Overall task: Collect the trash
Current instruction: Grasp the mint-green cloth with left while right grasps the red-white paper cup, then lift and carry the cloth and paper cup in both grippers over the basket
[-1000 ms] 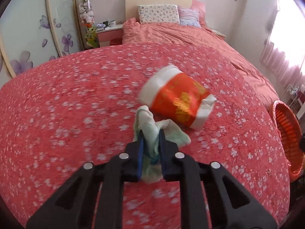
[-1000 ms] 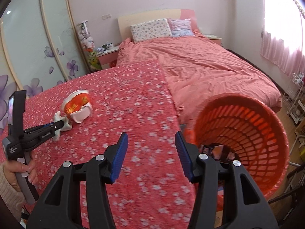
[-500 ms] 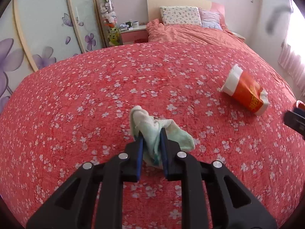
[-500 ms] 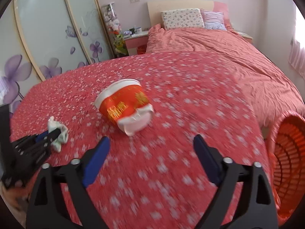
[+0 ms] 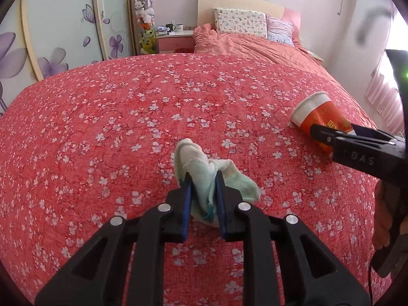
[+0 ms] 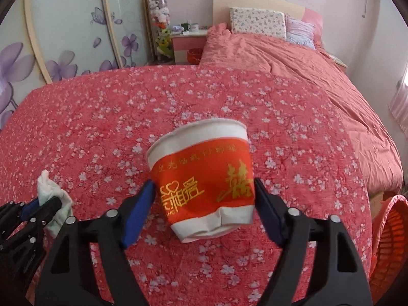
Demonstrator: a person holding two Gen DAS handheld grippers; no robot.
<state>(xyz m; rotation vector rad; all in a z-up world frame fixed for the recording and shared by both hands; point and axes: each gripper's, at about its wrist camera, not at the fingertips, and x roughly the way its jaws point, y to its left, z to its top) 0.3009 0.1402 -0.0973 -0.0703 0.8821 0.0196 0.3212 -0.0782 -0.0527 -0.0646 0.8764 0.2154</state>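
My left gripper (image 5: pixel 202 181) is shut on a crumpled pale green and white tissue (image 5: pixel 204 168), held just above the red flowered bedspread (image 5: pixel 127 127). It also shows at the lower left of the right wrist view (image 6: pixel 40 205) with the tissue (image 6: pixel 49 186). A red and white paper cup (image 6: pixel 204 178) lies on its side on the bedspread. My right gripper (image 6: pixel 204 191) is open, its two fingers on either side of the cup, close to it. In the left wrist view the cup (image 5: pixel 318 117) lies at the right, partly behind the right gripper (image 5: pixel 331 137).
An orange plastic basket (image 6: pixel 390 229) stands off the bed's right edge. Further back lie a pink duvet (image 6: pixel 280 58) and pillows (image 6: pixel 257 23) by the headboard. A nightstand (image 6: pixel 188 40) and wardrobe doors (image 6: pixel 63 30) stand at the far left.
My right gripper has swung left from the basket and closed in on the cup, which now sits between its fingers. My left gripper keeps hold of the tissue and has drifted left.
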